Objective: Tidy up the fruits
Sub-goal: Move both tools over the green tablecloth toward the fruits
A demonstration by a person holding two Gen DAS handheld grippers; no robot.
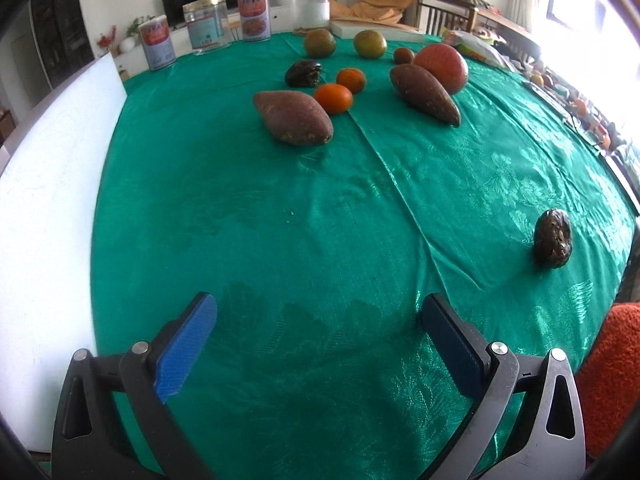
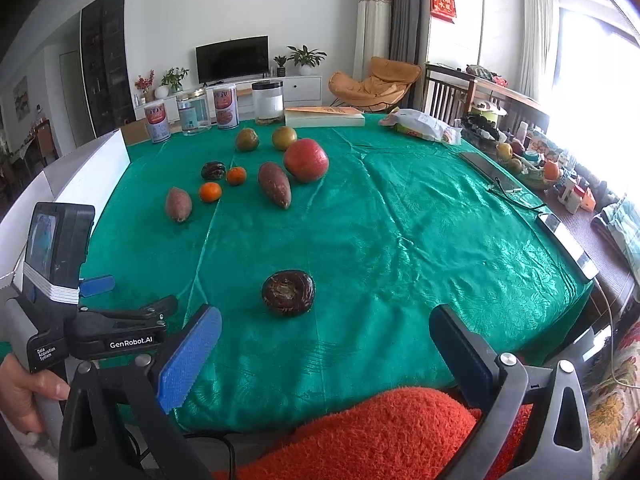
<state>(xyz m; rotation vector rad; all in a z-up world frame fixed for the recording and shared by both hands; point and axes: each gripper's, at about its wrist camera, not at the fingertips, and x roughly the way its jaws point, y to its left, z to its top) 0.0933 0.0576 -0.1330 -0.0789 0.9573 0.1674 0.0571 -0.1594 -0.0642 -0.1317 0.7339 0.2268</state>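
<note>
Here, through my left wrist view, my left gripper (image 1: 318, 340) hangs released over bare green tablecloth (image 1: 280, 208), jaws wide and grasping nothing. Far ahead the produce sits loosely clustered: two sweet potatoes (image 1: 294, 117), two small oranges (image 1: 334, 98), a dark wrinkled fruit (image 1: 303, 73), two greenish fruits (image 1: 319, 42) and a big red fruit (image 1: 442, 67). One more dark wrinkled fruit, the stray one (image 1: 553, 238), lies well apart at the near right. A white board (image 1: 52, 208) stands along the left edge. In my right wrist view, my right gripper (image 2: 326, 340) is also released and empty, held at the near table edge above an orange cloth (image 2: 380, 432), with the stray fruit just beyond its fingers. I judge the sorting barely begun: nothing looks grouped by kind, and that stray fruit seems the likely first pick.
</note>
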